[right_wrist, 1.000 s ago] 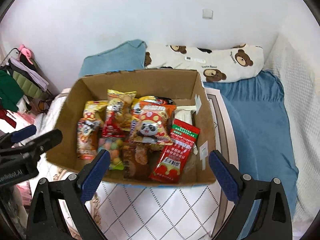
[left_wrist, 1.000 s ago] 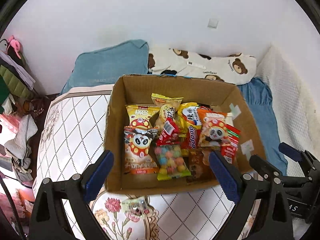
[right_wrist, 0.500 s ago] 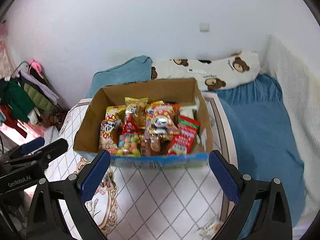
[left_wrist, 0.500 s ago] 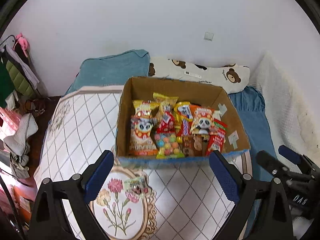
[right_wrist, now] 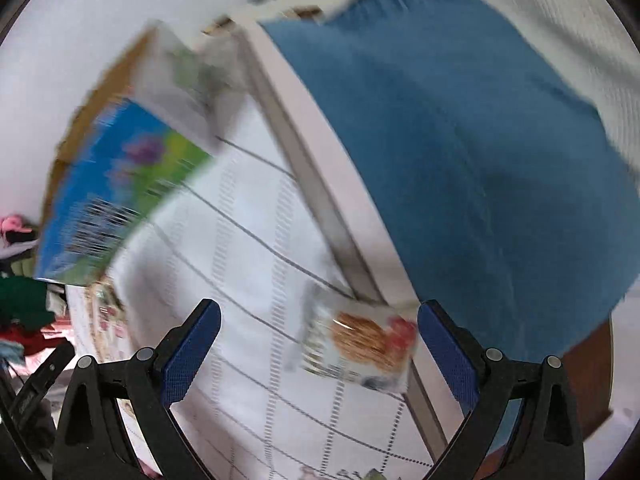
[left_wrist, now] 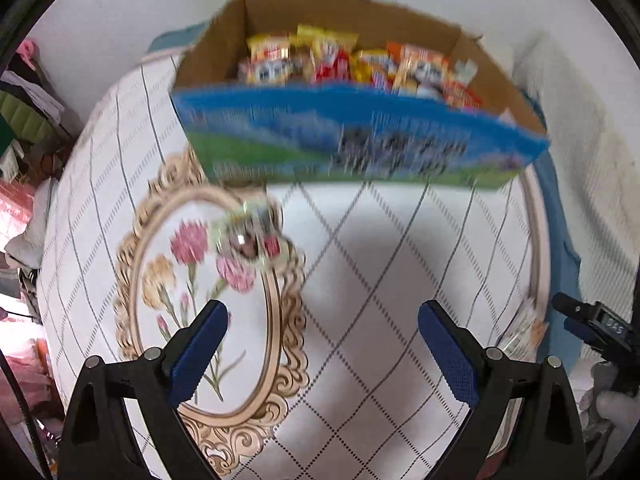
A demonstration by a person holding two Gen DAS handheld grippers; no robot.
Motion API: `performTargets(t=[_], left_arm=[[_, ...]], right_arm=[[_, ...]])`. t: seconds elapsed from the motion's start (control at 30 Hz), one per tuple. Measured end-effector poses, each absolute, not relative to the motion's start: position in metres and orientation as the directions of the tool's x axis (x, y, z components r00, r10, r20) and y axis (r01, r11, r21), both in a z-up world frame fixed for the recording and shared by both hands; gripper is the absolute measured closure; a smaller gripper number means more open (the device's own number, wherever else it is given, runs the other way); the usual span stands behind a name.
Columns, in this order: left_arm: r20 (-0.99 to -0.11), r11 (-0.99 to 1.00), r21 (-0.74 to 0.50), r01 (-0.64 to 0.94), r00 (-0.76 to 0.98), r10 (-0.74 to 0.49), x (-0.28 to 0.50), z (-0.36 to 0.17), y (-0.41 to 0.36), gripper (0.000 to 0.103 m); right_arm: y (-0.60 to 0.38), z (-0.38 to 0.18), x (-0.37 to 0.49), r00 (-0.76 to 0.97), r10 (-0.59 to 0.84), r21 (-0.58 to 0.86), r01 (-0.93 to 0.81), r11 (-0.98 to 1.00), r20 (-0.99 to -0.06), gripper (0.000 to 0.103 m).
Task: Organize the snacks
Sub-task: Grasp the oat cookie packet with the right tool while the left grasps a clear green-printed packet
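A cardboard box (left_wrist: 360,136) with a blue and green printed front holds several snack packets (left_wrist: 348,64); it sits on the quilted bed cover, and shows blurred in the right wrist view (right_wrist: 116,184). A small clear snack packet (left_wrist: 248,236) lies on the cover in front of the box, ahead of my open, empty left gripper (left_wrist: 322,344). A white biscuit packet (right_wrist: 356,348) lies near the cover's right edge, just ahead of my open, empty right gripper (right_wrist: 318,344), close to its right finger. That packet also shows in the left wrist view (left_wrist: 520,336).
The white quilted cover (left_wrist: 400,280) has a gold-framed flower pattern (left_wrist: 192,296). A blue blanket (right_wrist: 480,140) lies to the right of it. Clothes (left_wrist: 24,112) are piled off the bed's left side. A white wall stands behind the box.
Both grippers have drawn back from the box and dropped low toward the bed cover. The right gripper has swung right over the biscuit packet. Both views are motion-blurred.
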State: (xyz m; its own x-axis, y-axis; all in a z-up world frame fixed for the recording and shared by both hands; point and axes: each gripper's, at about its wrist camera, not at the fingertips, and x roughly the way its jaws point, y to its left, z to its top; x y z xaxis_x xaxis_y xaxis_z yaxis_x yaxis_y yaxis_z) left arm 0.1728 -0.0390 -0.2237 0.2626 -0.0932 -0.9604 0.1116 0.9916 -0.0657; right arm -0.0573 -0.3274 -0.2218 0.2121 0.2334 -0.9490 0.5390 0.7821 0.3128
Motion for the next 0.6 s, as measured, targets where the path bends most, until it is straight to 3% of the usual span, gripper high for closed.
performTargets(t=[0.13, 0.27, 0.37, 0.6], left_arm=[[-0.973, 0.994, -0.058, 0.095, 0.218, -0.078, 0.165, -0.242, -0.035, 0.005], [-0.981, 0.997, -0.054, 0.057, 0.185, -0.064, 0.163, -0.254, -0.018, 0.005], [-0.981, 0.999, -0.049, 0.016, 0.185, -0.051, 0.167, -0.255, -0.001, 0.005], [-0.983, 0.989, -0.087, -0.118, 0.173, -0.066, 0.195, -0.257, 0.048, 0.005]], right_arm=[[-0.329, -0.266, -0.073, 0.14, 0.28, 0.307, 0.586, 0.749, -0.95, 0.004], [-0.315, -0.283, -0.08, 0.163, 0.301, 0.338, 0.593, 0.731, -0.939, 0.016], [-0.285, -0.274, -0.071, 0.186, 0.284, 0.339, 0.508, 0.792, -0.941, 0.024], [-0.189, -0.253, -0.017, 0.188, 0.267, 0.306, 0.219, 0.927, -0.945, 0.026]])
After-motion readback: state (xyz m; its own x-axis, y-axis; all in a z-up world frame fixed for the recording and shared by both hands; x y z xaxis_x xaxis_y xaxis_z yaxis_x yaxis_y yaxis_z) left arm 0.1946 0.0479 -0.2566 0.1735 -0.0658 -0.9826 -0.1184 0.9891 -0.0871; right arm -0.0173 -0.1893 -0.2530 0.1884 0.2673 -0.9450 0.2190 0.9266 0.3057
